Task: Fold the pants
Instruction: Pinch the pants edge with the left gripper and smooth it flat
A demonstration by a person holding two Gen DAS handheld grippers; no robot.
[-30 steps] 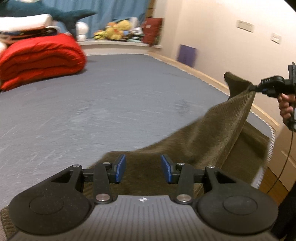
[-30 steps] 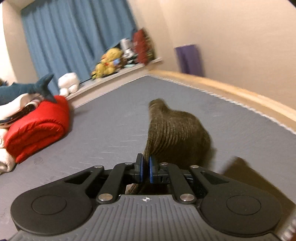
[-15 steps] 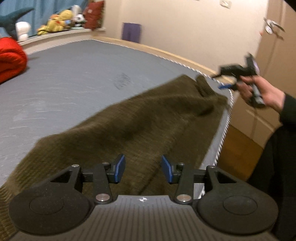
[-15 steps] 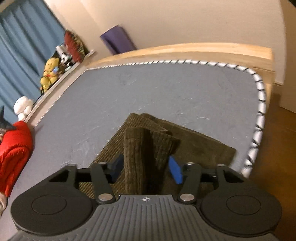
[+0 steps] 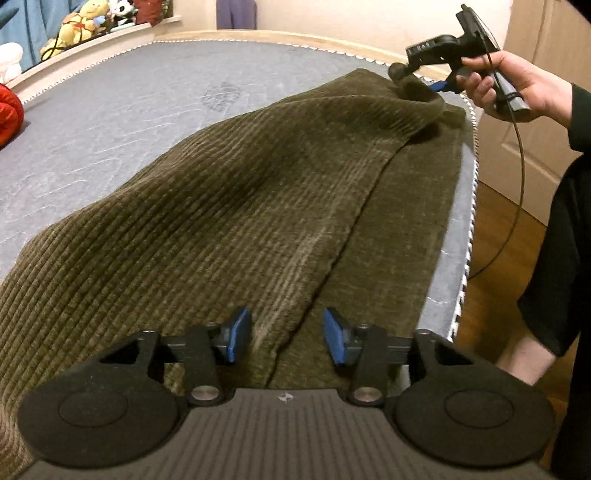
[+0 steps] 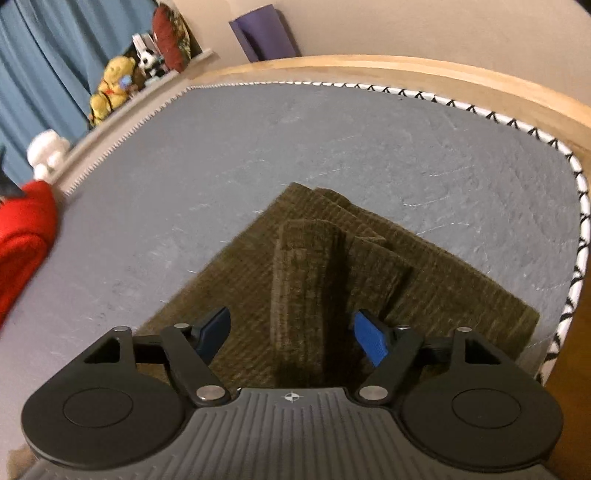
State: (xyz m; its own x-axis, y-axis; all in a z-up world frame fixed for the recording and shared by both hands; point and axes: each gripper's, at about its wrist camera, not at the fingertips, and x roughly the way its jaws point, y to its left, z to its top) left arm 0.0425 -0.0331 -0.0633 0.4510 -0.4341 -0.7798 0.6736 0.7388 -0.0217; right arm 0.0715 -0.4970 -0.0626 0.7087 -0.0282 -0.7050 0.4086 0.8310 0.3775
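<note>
1. Nearest me, my left gripper (image 5: 284, 341) hung low over the pants (image 5: 229, 206); its jaws had just been narrowing, yet the blue pads (image 5: 236, 334) stood apart and pressed on nothing. The edge of the folded upper layer ran up between them.
2. My right gripper (image 6: 291, 332) pointed down at the far corner of the same pants (image 6: 332, 266). Its jaws had just been spreading, and they stood wide, with a raised ridge of cloth between the pads (image 6: 371, 341) but clear of both.
3. The olive corduroy pants lay on the bed (image 5: 110, 122), along its near right edge, one layer doubled over the other so that a strip of the lower layer showed on the right.
4. In the left wrist view the right gripper (image 5: 436, 79) sat at the far end of the cloth, held by the person's hand (image 5: 513, 86), a cable hanging from it.
5. Beyond the pants the grey mattress lay bare up to its white-stitched border and the wooden frame (image 6: 406, 70).
6. On the far left a red quilt (image 6: 22, 236) sat on the bed.
7. Farthest off, stuffed toys (image 6: 114, 86) lined a ledge before a blue curtain (image 6: 48, 55), and a purple mat (image 6: 264, 31) leaned on the wall.
</note>
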